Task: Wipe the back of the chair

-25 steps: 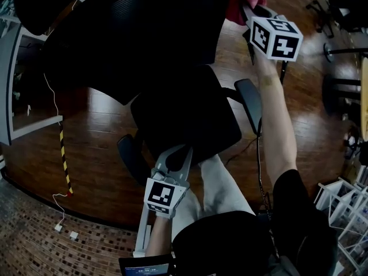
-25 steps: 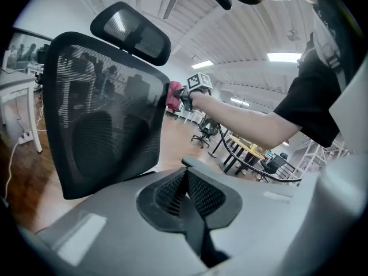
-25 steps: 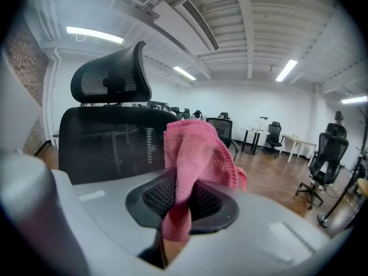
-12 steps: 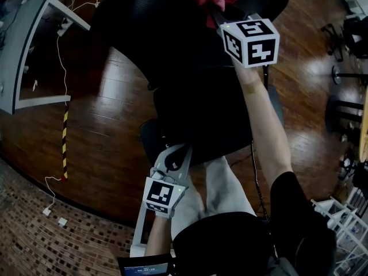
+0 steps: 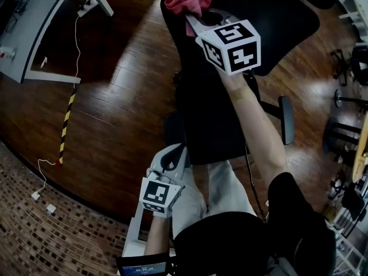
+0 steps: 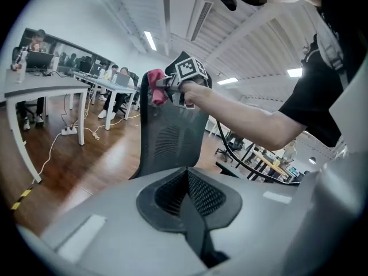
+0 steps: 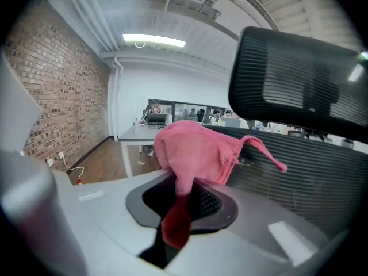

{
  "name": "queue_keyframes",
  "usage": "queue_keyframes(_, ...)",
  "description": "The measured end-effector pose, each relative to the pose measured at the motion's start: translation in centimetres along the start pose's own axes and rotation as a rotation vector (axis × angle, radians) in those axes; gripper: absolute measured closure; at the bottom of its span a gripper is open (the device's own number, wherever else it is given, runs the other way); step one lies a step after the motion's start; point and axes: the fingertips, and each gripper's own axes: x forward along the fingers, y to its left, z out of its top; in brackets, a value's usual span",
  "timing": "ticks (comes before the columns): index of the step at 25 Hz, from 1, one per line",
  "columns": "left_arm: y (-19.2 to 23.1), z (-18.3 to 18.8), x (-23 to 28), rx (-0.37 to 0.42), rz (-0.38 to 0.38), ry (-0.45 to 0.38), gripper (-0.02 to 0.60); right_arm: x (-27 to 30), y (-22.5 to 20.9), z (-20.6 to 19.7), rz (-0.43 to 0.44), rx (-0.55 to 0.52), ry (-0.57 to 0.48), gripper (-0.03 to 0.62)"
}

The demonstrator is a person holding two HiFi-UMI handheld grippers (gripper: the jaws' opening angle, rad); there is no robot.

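Two grippers are in your hands, and only the right gripper (image 7: 175,217) has hold of anything. Its jaws are clamped tight on a pink cloth (image 7: 195,145). A darker fold is pinched between them, and the rest bunches up above the tips with one thin tail trailing off to the right.

Your right arm is stretched out over the seat (image 5: 213,119) of the black chair. That puts the cloth up at the top edge of the chair back (image 5: 282,16). In the left gripper view the cloth looks pressed against that upper edge. In the right gripper view the ribbed mesh of the back lies just beside and behind the cloth, with the headrest (image 7: 299,79) above it.

Your left gripper (image 5: 172,158) is low and close to your body, near the front edge of the seat and well apart from the cloth. Its jaws are closed together with nothing between them, and it points toward the side of the back.

One armrest (image 5: 286,119) juts out at the right of the seat. The chair stands on a wood floor (image 5: 115,96), with a desk (image 5: 34,33) off to your left.
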Motion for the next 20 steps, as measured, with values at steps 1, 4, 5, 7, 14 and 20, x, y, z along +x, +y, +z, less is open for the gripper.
queue_keyframes(1,0.3,0.0,-0.4,-0.003,0.004,-0.006,0.588,0.4,1.0,0.5,0.017,-0.005,-0.002,0.546)
queue_keyframes(4,0.9,0.1,-1.3,-0.010,0.014,-0.019,0.588,1.5,3.4,1.8,0.064,-0.013,-0.014,0.546)
queue_keyframes(5,1.1,0.1,-1.4,-0.012,0.017,-0.022,0.588,1.8,4.0,2.2,0.075,-0.018,-0.018,0.546)
queue_keyframes(7,1.3,0.1,-1.6,-0.013,0.023,-0.025,0.588,2.2,4.6,2.5,0.084,-0.030,-0.020,0.546)
queue_keyframes(14,0.8,-0.1,-1.4,-0.014,0.024,-0.026,0.588,1.5,3.2,2.4,0.068,-0.013,-0.029,0.546)
queue_keyframes(20,-0.6,-0.1,-0.5,-0.002,0.015,-0.014,0.588,0.0,0.5,2.2,0.025,-0.010,-0.035,0.546)
